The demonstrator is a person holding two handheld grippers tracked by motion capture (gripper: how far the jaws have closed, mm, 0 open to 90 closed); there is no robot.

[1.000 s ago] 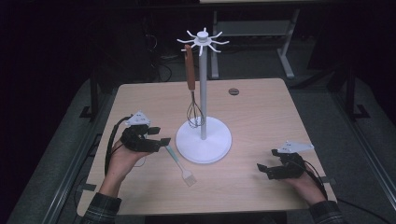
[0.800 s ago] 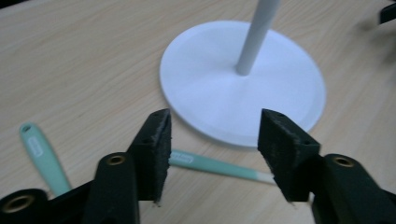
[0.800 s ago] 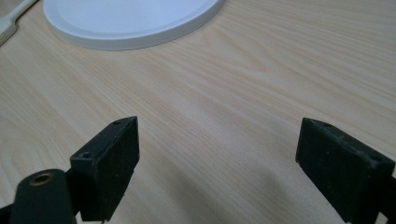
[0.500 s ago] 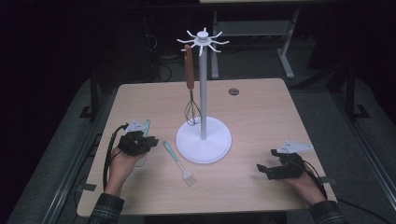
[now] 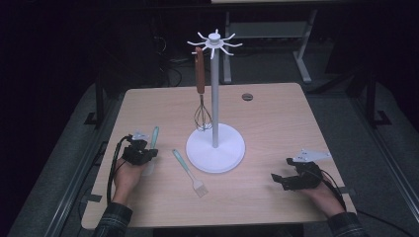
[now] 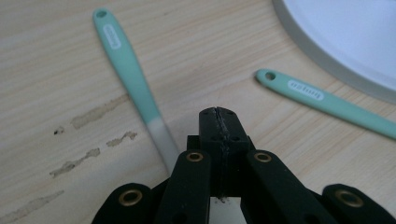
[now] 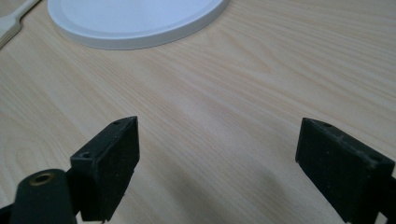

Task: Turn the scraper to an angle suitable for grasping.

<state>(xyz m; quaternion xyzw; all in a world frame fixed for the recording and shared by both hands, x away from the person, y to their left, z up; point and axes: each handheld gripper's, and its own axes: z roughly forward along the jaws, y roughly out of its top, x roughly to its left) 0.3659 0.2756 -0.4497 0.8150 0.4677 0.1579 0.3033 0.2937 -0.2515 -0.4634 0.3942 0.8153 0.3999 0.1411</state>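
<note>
Since the earlier frame the left gripper point(image 5: 143, 152) has dropped low to the table point(image 5: 276, 118), its jaws just clenched with nothing between them, beside the mint spatula point(image 6: 130, 79), the mint brush point(image 5: 188, 173) and white stand point(image 5: 215, 148) to its right, while the right gripper point(image 5: 291, 178) rests spread near right.

Light wooden table point(image 5: 276, 106), dark grey floor point(image 5: 380, 163), dim room, grey desk frame point(image 5: 301, 54) behind

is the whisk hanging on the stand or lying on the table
Hanging. The whisk hangs by its brown handle from a hook at the top of the white stand, its wire head just above the stand's base.
</note>
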